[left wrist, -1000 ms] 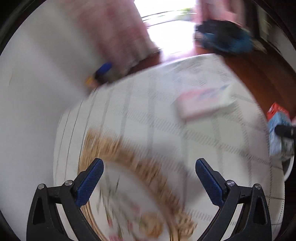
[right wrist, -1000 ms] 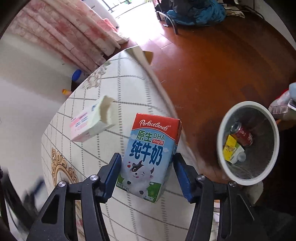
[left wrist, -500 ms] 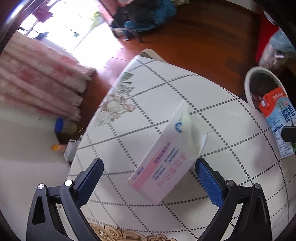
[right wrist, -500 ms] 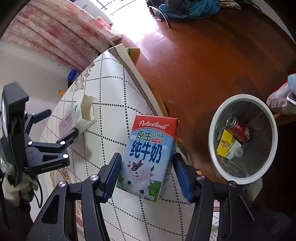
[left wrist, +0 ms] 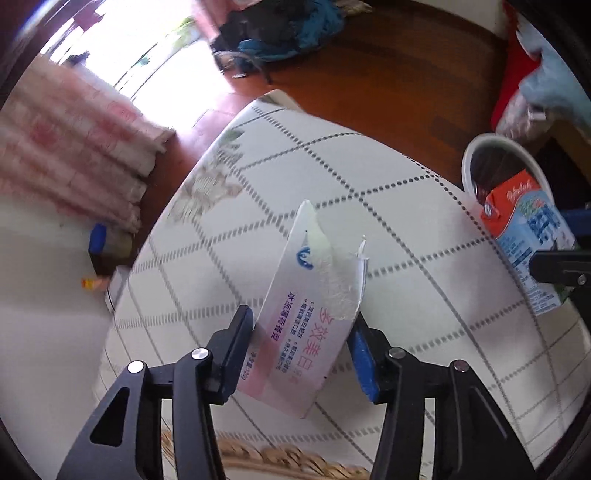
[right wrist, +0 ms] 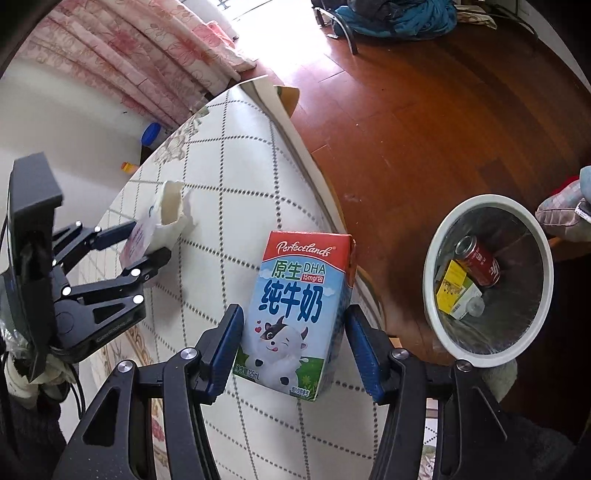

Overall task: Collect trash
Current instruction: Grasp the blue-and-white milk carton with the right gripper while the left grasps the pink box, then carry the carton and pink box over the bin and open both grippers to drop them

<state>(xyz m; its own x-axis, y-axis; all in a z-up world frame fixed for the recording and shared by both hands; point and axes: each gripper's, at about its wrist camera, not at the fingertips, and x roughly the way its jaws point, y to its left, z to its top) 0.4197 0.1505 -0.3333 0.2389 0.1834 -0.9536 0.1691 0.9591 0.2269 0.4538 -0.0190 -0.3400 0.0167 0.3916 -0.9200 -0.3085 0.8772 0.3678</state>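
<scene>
A torn pink-and-white toothpaste box [left wrist: 314, 295] lies on the checked tablecloth [left wrist: 388, 221]. My left gripper [left wrist: 301, 325] has its jaws closing on the box, both pads touching its sides; the right wrist view shows the same box [right wrist: 166, 218] in the left gripper [right wrist: 147, 240]. My right gripper [right wrist: 291, 325] is shut on a blue-and-red milk carton [right wrist: 295, 306], held upright near the table's edge; the left wrist view has that carton [left wrist: 532, 236] at far right. A white bin [right wrist: 487, 201] stands on the floor beside the table, holding a red can [right wrist: 478, 260] and a yellow carton [right wrist: 456, 284].
The table edge [right wrist: 317, 173] drops to a brown wooden floor [right wrist: 424, 110]. Pink curtains [right wrist: 147, 48] hang at the back left, with a blue-capped bottle [right wrist: 151, 134] below them. A chair with blue clothes [right wrist: 399, 18] stands at the far side. A gloved hand [right wrist: 22, 376] holds the left gripper.
The left gripper swung over from the patterned table centre to the pink box, and its jaws went from wide open to closed on the box. The right gripper kept still with the carton.
</scene>
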